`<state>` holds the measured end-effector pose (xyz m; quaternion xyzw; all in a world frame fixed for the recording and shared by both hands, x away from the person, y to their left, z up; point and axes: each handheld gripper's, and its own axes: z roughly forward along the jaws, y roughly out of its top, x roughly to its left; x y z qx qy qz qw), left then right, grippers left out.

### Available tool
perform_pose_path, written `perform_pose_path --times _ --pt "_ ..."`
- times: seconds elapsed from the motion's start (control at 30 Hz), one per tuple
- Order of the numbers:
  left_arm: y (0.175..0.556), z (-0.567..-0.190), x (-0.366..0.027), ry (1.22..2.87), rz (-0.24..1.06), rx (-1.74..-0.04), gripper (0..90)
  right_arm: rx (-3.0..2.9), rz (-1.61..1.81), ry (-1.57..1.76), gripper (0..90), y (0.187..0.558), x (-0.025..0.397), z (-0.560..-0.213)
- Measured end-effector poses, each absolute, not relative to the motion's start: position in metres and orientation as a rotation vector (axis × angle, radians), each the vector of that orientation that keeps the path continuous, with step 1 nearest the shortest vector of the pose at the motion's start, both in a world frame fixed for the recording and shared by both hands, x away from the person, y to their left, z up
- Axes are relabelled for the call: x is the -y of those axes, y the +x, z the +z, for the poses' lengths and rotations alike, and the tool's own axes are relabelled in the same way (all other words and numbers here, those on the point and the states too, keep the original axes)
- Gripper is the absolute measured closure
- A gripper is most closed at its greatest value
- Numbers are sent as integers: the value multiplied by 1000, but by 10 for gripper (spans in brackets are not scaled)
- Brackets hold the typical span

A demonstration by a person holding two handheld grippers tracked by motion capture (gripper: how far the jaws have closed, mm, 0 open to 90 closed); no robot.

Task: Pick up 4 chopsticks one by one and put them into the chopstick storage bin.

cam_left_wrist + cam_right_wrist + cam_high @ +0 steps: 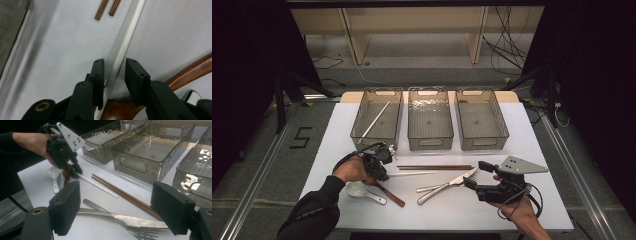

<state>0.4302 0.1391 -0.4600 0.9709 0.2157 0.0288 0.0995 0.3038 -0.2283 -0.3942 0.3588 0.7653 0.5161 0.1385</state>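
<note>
**Straddling a white chopstick at the left of the surface**

Straddling the white chopstick (122, 53), the left gripper (114, 72) has one of its fingers (98, 75) on each side of the stick, with a narrow gap visible at each pad. The fingers are partly open and have not yet clamped. The stick lies flat on the white surface (512, 150), and its near end crosses over a brown wooden spoon handle (192, 71) just beside the right-hand pad.

The right gripper (476, 175) hangs wide open and empty above a knife (130, 218) and a fork (142, 233) near the front edge.

Outward from the left gripper (379, 162), a pair of brown chopsticks (434, 167) lies parallel to the white one and just beyond it. A white spoon (359, 191) rests by the left hand (352, 169). Three clear bins stand in a row at the back; the left bin (362, 112) already holds another white chopstick (374, 121), so this stick probably belongs there.

Risks, as a judgement:
- The stick is thin, smooth and round. An off-centre closure could roll it out from between the pads.
- The grip point is near one end. The long free end may droop or pivot on lifting.
- The wooden handle lies under the stick and against the pad. Closing could catch it or drag it along.
</note>
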Motion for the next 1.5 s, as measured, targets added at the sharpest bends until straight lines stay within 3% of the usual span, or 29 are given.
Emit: perform_pose_path --times 0.7,1.5 --pt "427 -460 -140 2862 100 -457 826 -2218 1491 1034 250 304 228 -394" --pt "421 -447 -138 2883 106 -322 838 -2220 1488 1034 250 304 228 -394"
